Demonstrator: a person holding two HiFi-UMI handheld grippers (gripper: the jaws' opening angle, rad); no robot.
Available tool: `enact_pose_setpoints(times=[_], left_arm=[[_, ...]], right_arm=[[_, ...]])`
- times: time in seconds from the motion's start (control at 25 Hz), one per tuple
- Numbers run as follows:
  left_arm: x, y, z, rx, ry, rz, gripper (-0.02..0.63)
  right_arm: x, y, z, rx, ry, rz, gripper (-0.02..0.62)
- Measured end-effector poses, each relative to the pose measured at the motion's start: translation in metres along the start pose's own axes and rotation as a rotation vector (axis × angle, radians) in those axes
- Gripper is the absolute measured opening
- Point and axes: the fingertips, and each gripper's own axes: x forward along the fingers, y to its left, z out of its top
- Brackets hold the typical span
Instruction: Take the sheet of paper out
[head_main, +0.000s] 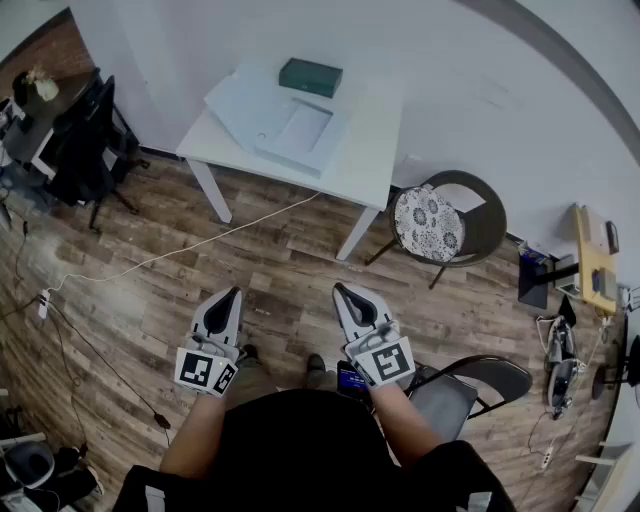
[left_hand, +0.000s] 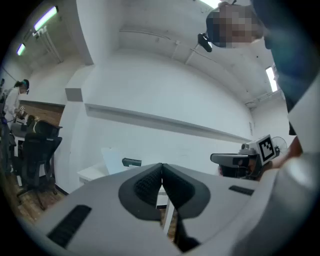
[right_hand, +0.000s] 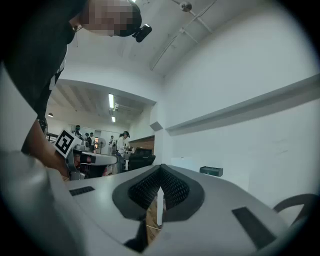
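Observation:
A white table (head_main: 370, 150) stands across the wooden floor by the wall. On it lie a large pale blue sheet or folder (head_main: 240, 105), a flat white open case (head_main: 300, 130) and a dark green box (head_main: 311, 76). Both grippers are held level over the floor, well short of the table. My left gripper (head_main: 232, 292) is shut with nothing in it, its jaws meeting at the tips (left_hand: 162, 165). My right gripper (head_main: 340, 288) also looks shut and empty (right_hand: 160, 166). The green box (left_hand: 131, 162) and the pale sheet (left_hand: 112, 157) show far ahead in the left gripper view.
A round chair with a patterned cushion (head_main: 430, 222) stands right of the table. A grey folding chair (head_main: 470, 385) is close by my right side. A black office chair (head_main: 85, 140) stands at the left. A white cable (head_main: 150, 262) runs across the floor. People stand far off (right_hand: 120, 145).

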Motion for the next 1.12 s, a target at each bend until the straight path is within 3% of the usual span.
enact_pose_setpoints(times=[0.16, 0.56, 1.12], left_arm=[[0.011, -0.023, -0.009, -0.029, 0.004, 0.045, -0.001], [-0.002, -0.023, -0.015, -0.018, -0.005, 0.140, -0.001], [0.013, -0.052, -0.007, 0.010, -0.013, 0.096, 0.000]], right_arm=[[-0.022, -0.039, -0.011, 0.030, 0.026, -0.029, 0.009], [-0.035, -0.041, -0.010, 0.096, -0.018, 0.003, 0.011], [-0.057, -0.057, -0.017, 0.129, 0.017, 0.038, 0.011]])
